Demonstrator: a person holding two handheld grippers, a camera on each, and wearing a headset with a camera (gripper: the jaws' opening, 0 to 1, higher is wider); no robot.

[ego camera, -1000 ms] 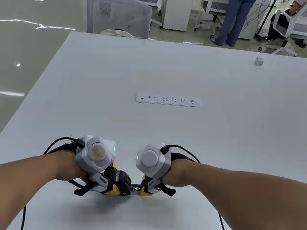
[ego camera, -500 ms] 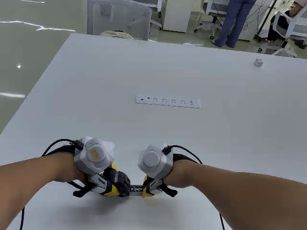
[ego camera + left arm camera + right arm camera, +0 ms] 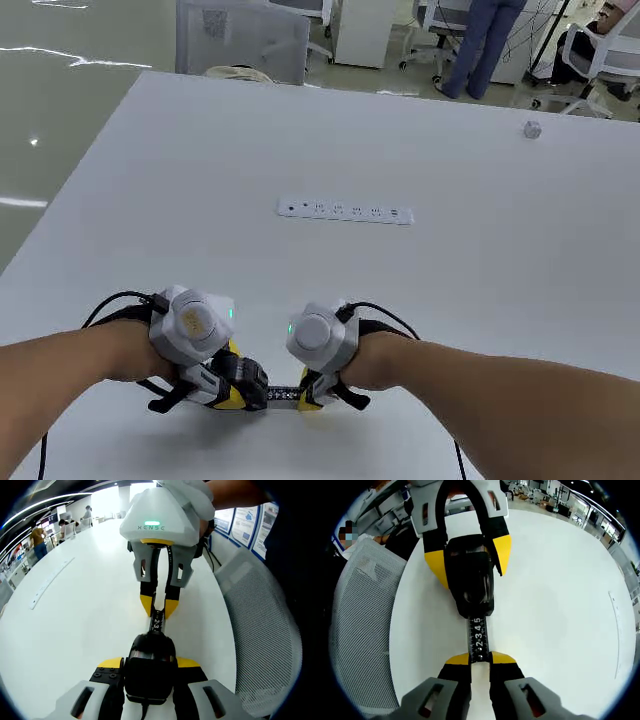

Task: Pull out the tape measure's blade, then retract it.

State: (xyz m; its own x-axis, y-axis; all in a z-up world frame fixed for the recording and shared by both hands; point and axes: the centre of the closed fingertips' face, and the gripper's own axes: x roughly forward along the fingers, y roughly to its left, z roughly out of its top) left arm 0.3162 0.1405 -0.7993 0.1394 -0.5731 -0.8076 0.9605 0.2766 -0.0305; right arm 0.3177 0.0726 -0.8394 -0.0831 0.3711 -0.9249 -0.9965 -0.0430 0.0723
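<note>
White table [image 3: 450,250] across head view, power strip [image 3: 345,212] at centre. Bottom centre of frame: left gripper [image 3: 150,662] clamped on the black tape measure [image 3: 470,587] case, right gripper [image 3: 480,658] pinching the blade [image 3: 478,635] end. Short stretch of blade out between them, marks to 5 visible
</note>
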